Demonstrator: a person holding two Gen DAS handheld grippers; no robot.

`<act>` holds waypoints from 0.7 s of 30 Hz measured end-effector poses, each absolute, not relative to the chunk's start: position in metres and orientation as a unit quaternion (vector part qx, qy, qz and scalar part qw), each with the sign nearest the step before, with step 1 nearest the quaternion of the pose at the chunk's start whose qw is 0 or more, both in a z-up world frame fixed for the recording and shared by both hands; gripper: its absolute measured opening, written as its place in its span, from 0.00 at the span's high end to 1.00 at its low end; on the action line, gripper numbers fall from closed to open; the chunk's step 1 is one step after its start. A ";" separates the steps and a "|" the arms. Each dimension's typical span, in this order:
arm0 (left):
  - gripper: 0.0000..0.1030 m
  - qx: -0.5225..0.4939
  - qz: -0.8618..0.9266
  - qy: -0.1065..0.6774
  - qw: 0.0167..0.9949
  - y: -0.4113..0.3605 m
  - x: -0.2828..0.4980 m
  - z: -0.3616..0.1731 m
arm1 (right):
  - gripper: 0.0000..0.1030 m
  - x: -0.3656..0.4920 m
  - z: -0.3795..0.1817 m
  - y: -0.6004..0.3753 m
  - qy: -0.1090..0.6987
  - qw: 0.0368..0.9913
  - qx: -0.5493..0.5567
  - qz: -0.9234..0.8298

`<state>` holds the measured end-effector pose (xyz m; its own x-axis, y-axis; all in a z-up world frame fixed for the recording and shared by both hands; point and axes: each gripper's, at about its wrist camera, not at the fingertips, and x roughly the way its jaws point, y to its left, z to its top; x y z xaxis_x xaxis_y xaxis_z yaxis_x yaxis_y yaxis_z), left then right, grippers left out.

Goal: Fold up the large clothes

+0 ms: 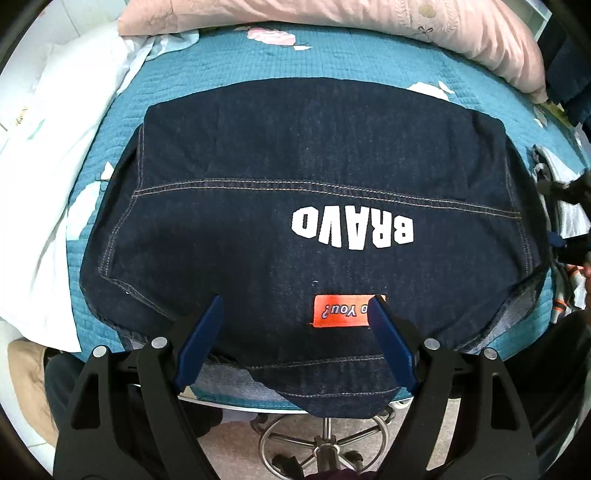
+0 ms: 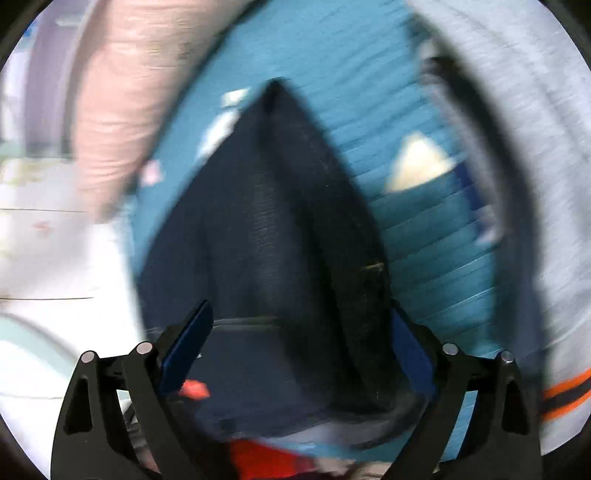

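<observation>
A dark blue denim jacket (image 1: 295, 166) lies folded flat on the teal quilted bed (image 1: 332, 62), back side up. White "BRAVO" lettering (image 1: 352, 229) and an orange label (image 1: 340, 310) read upside down to me. My left gripper (image 1: 297, 301) hangs over the jacket's near hem, pointing steeply down, jaws wide apart with nothing between the blue pads. The right wrist view is blurred by motion. In it my right gripper (image 2: 299, 306) stands open over the jacket's (image 2: 266, 240) side, empty, and the denim narrows to a far corner.
A pink pillow (image 1: 332, 14) lies along the far edge of the bed. White bedding (image 1: 55, 147) is bunched at the left. A grey garment with orange stripes (image 2: 535, 184) lies to the right of the jacket. A metal stool base (image 1: 325, 443) stands on the floor below the near edge.
</observation>
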<state>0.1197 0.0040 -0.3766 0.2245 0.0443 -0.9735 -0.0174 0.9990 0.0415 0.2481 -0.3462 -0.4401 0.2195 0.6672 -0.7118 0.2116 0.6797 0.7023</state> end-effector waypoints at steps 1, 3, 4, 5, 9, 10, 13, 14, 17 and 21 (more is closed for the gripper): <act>0.22 0.010 0.020 0.622 0.783 0.004 0.121 -0.376 | 0.16 0.247 -0.436 -0.340 0.602 0.688 0.364 0.179; 0.22 0.007 0.018 0.623 0.782 0.004 0.122 -0.376 | 0.15 0.248 -0.434 -0.331 0.603 0.680 0.365 0.203; 0.22 0.001 0.016 0.625 0.781 0.005 0.122 -0.376 | 0.15 0.250 -0.438 -0.324 0.618 0.684 0.337 0.189; 0.22 -0.008 0.013 0.627 0.779 0.006 0.123 -0.376 | 0.15 0.252 -0.443 -0.320 0.632 0.691 0.308 0.167; 0.22 -0.012 0.011 0.621 0.784 0.008 0.127 -0.372 | 0.22 0.254 -0.459 -0.308 0.651 0.699 0.260 0.141; 0.22 -0.013 0.009 0.618 0.786 0.008 0.129 -0.371 | 0.40 0.253 -0.456 -0.308 0.652 0.703 0.254 0.126; 0.22 -0.019 0.002 0.616 0.787 0.008 0.142 -0.369 | 0.84 0.244 -0.441 -0.316 0.643 0.712 0.267 0.089; 0.22 -0.020 0.004 0.615 0.788 0.008 0.146 -0.368 | 0.85 0.242 -0.435 -0.318 0.639 0.716 0.268 0.084; 0.25 -0.029 -0.005 0.608 0.793 0.007 0.169 -0.362 | 0.85 0.239 -0.428 -0.314 0.633 0.724 0.264 0.076; 0.38 -0.022 -0.016 0.603 0.798 0.002 0.206 -0.351 | 0.84 0.243 -0.447 -0.307 0.646 0.711 0.270 0.058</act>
